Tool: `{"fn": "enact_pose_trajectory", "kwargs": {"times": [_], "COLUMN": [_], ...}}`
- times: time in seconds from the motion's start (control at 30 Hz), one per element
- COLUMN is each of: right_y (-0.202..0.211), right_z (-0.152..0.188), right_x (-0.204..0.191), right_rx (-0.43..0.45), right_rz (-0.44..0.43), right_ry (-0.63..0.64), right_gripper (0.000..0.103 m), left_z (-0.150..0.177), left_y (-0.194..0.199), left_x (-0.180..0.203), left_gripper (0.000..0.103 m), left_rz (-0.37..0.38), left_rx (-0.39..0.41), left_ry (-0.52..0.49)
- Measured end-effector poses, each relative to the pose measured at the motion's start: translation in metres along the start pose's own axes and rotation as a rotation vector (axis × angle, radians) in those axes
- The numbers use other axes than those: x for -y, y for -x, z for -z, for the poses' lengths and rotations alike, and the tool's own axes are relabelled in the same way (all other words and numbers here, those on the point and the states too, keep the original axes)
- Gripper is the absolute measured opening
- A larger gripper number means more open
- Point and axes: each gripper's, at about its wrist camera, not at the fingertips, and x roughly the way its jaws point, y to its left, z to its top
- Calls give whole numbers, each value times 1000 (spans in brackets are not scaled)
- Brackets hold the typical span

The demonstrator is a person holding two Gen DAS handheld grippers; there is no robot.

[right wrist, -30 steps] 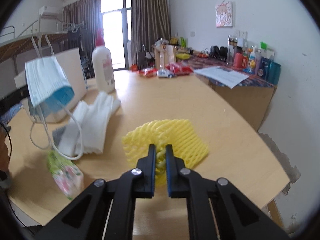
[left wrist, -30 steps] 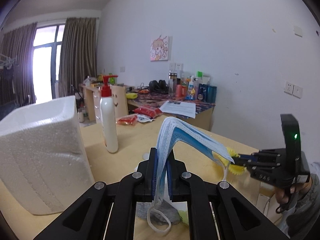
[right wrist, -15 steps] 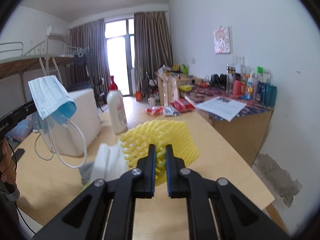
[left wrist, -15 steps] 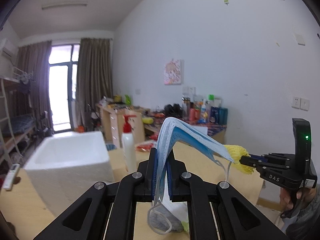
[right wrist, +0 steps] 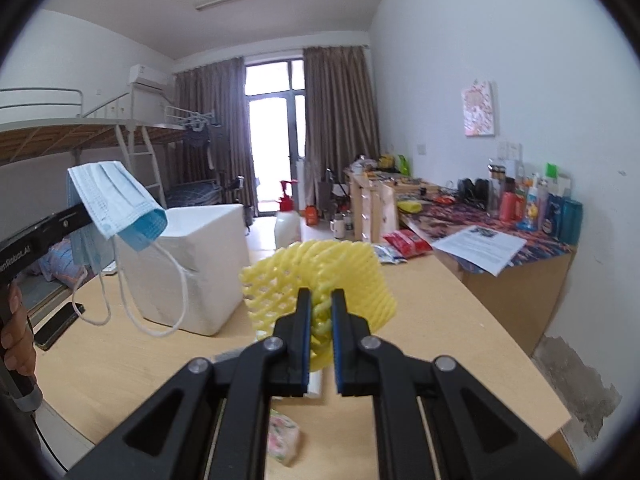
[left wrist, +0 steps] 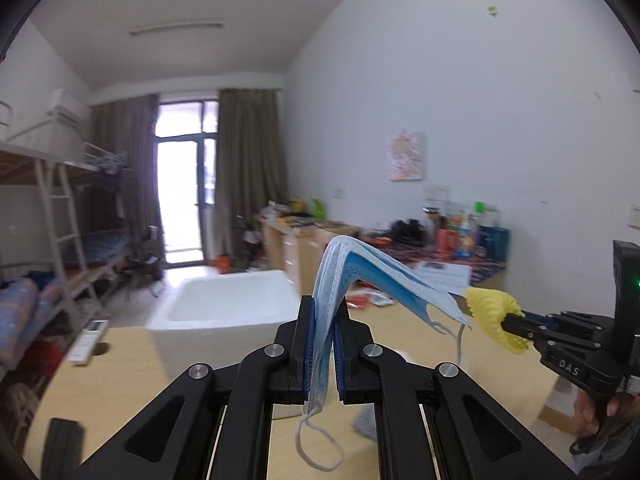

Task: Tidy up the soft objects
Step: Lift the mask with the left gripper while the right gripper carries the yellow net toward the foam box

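Dorm-room backdrop, and under us a light wooden table (right wrist: 460, 320). Our left gripper (left wrist: 323, 346) is clamped tight on a pale blue pleated face mask (left wrist: 372, 276), which folds over the fingertips with its white ear loops dangling. Our right gripper (right wrist: 320, 330) is clenched on a yellow foam fruit net (right wrist: 320, 272), held up off the table. Just beyond sits a white foam box (right wrist: 200, 264), open side up, with a white pump bottle with a red top (right wrist: 287, 216) behind it.

Hard-to-see stuff: from the left wrist the mask covers part of the box, and the fingers hide most of a grey thing low down, so we can't tell what it is. From the right wrist, a small flowery packet (right wrist: 282, 440) and something white peek out under the fingers, mostly cut off. Far desk clutter is blurry.

Compared with a second ago, both grippers have come up: the mask and net sit higher, we now look down into the box, and the white gloves beside the net have dropped out of sight.
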Motion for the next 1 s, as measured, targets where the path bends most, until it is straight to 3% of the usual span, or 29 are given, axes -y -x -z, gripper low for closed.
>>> {"fn": "enact_pose_trajectory", "kwargs": {"times": [0.2,0.37,0.67,1.0], "right_y": [-8,-14,-19,-32], "right_z": [-9,-12,-10,-20], "right_x": [-26,-60,-101,-105], "right_rx": [22,26,22,13], "right_rz": [-103,-216,-344,-356], "right_ry": [22,55,109,124], "right_gripper": [11,11,11,11], "left_z": [2,11,23,19], "left_y": [27,46,61,56], "left_x": [-19,-37,-60,-66], "left_gripper": [9,9,9,9], "left_rz": [-191,-296,-350,-358], "left_rx": [7,13,-13,-10], "left_ry": [26,67,112,130]}}
